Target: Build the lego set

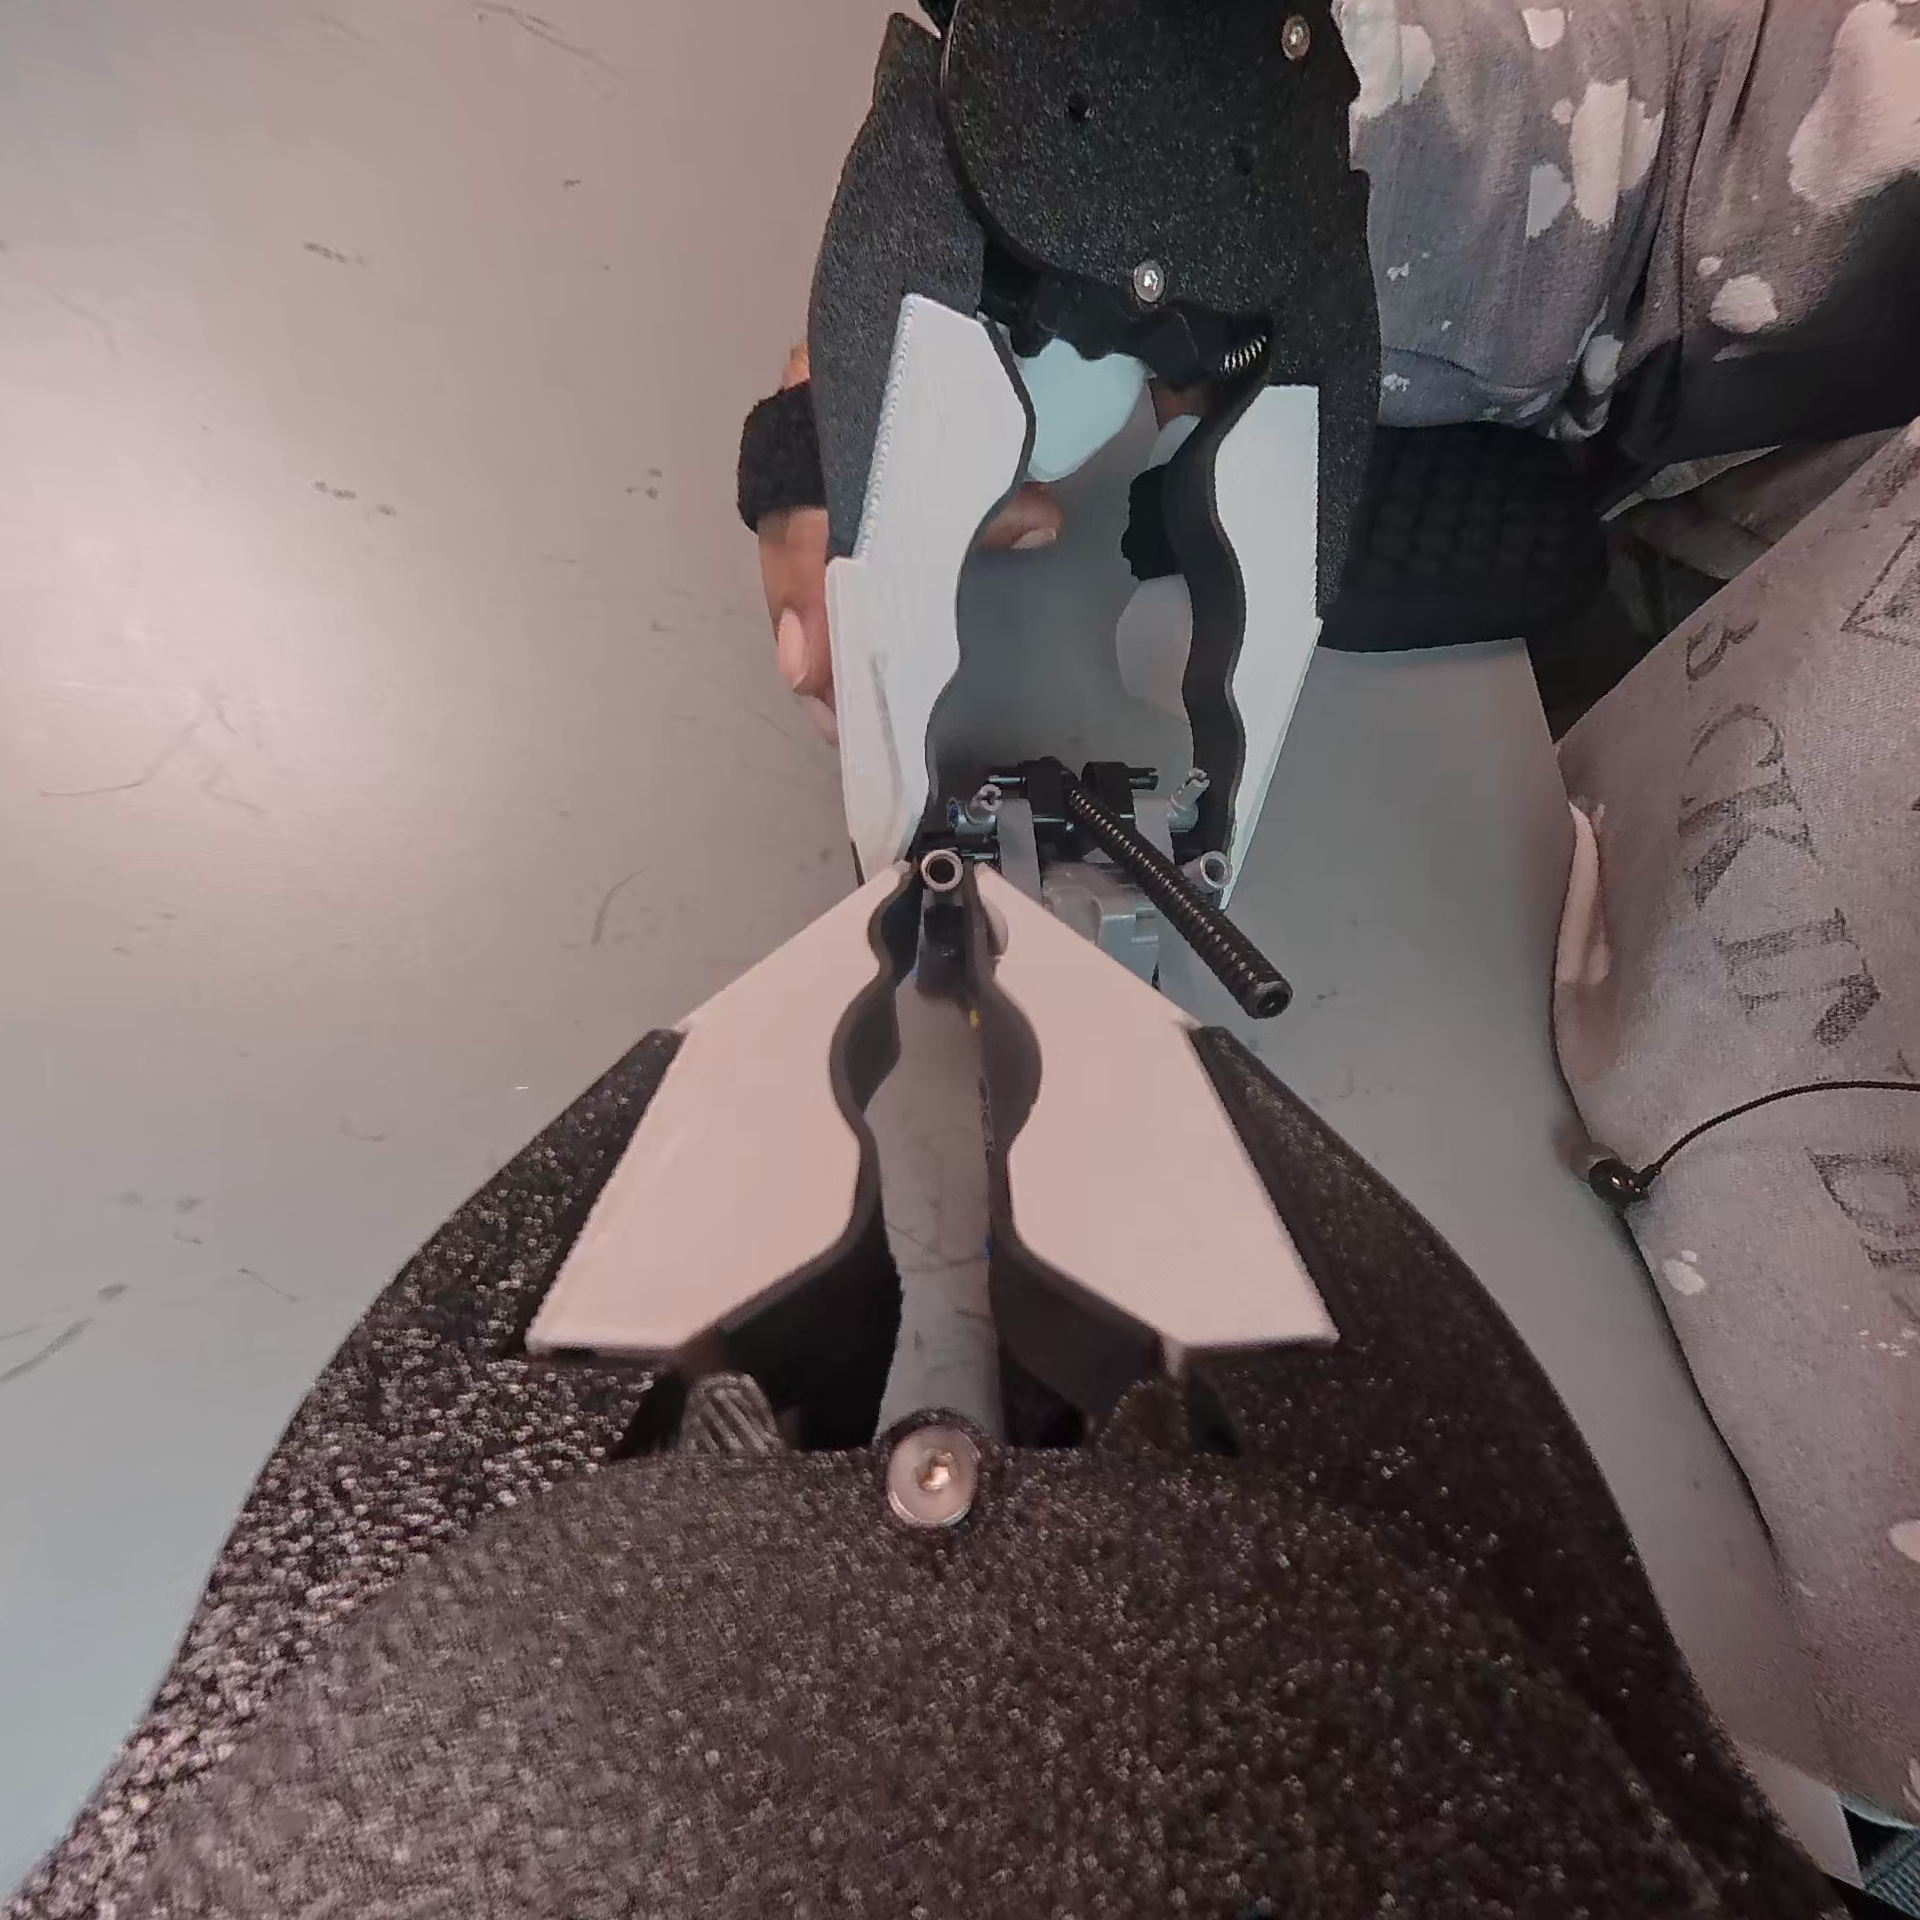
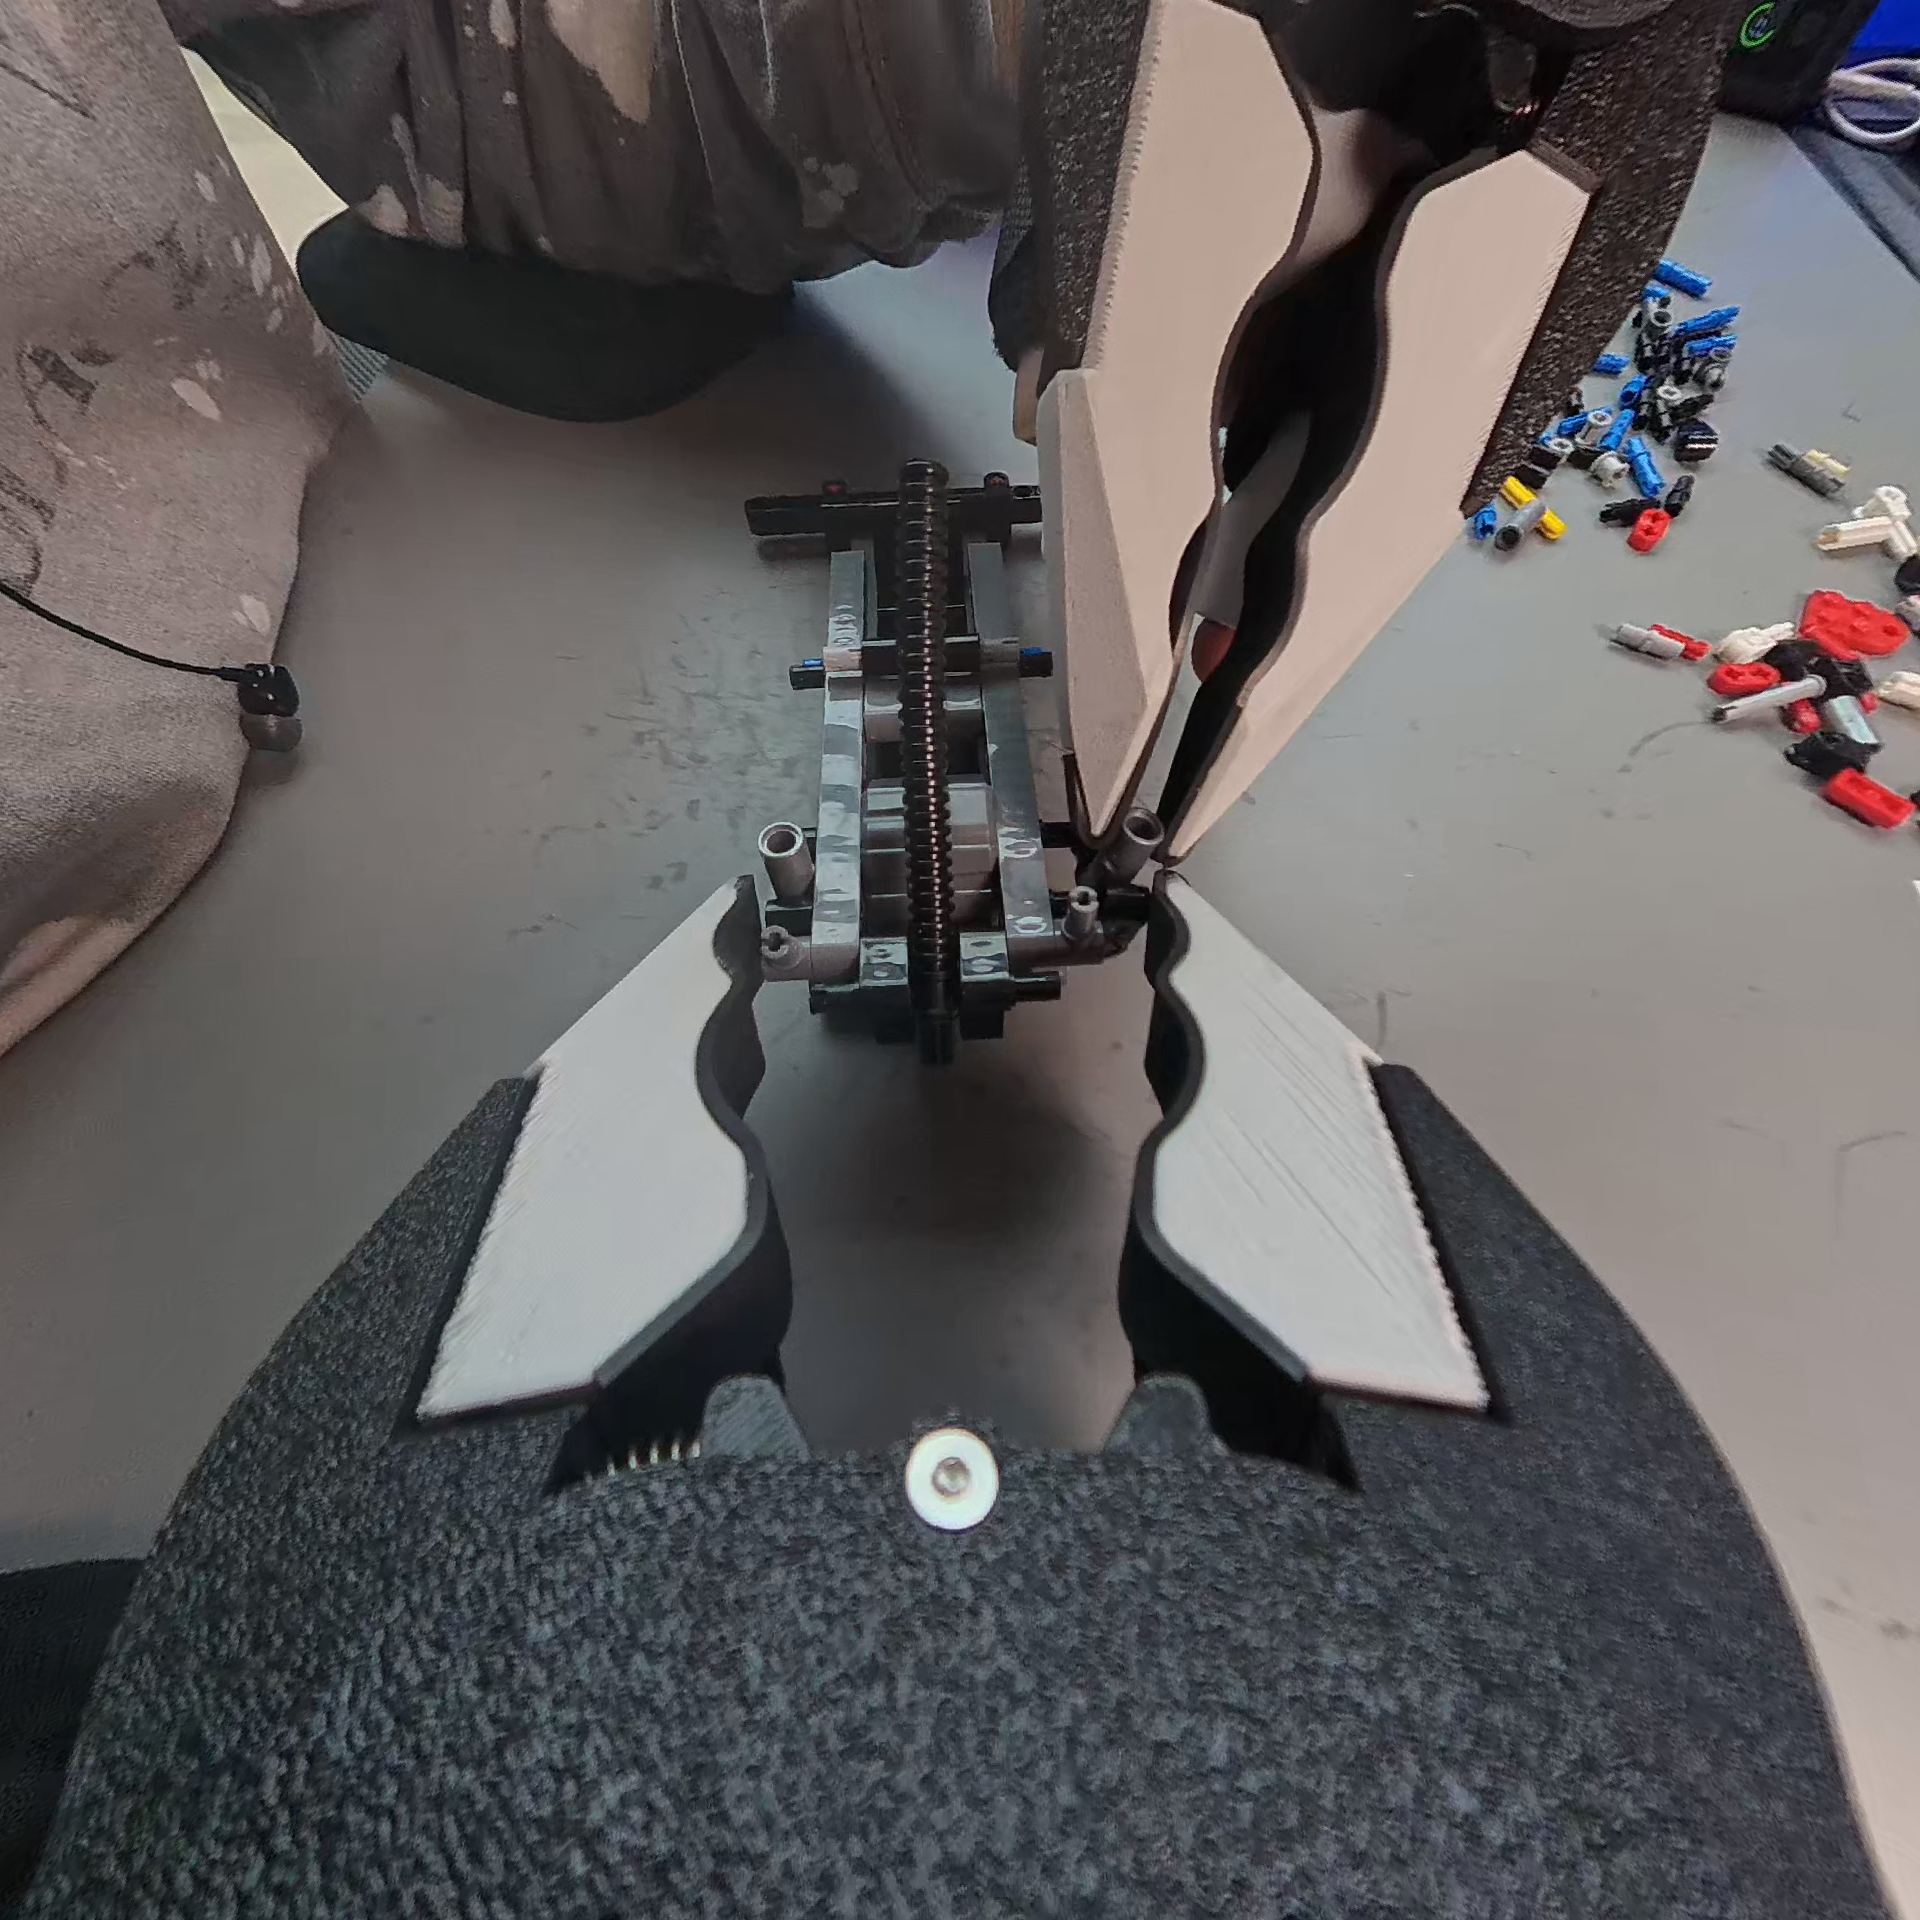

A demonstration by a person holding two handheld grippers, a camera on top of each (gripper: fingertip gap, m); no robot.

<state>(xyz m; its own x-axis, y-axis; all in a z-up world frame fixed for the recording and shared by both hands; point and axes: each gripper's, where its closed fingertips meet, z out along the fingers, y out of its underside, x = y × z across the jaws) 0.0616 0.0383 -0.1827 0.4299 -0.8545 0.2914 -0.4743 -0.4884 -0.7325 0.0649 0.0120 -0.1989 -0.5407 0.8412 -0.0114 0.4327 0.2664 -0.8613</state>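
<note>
A long black and grey lego assembly (image 2: 844,748) lies on the grey table, with a black ribbed rod (image 2: 923,727) along its top. My right gripper (image 2: 951,899) stands wide, its fingertips against both sides of the assembly's near end. My left gripper (image 2: 1132,847) comes down from the upper right, shut on a small grey tube piece (image 2: 1140,829) at the assembly's near right corner. In the left wrist view my left gripper (image 1: 940,883) pinches the tube (image 1: 941,869). Beyond it the right gripper (image 1: 1055,862) straddles the assembly (image 1: 1101,914) and the rod (image 1: 1174,904).
Loose blue, black and grey pieces (image 2: 1642,416) and red and white ones (image 2: 1818,675) lie on the table at the right. A person's mottled grey clothing (image 2: 104,520) is at the left and back; it also shows in the left wrist view (image 1: 1766,1039). Bare table (image 1: 312,727) spreads left. The tips of both grippers are at nearly the same place.
</note>
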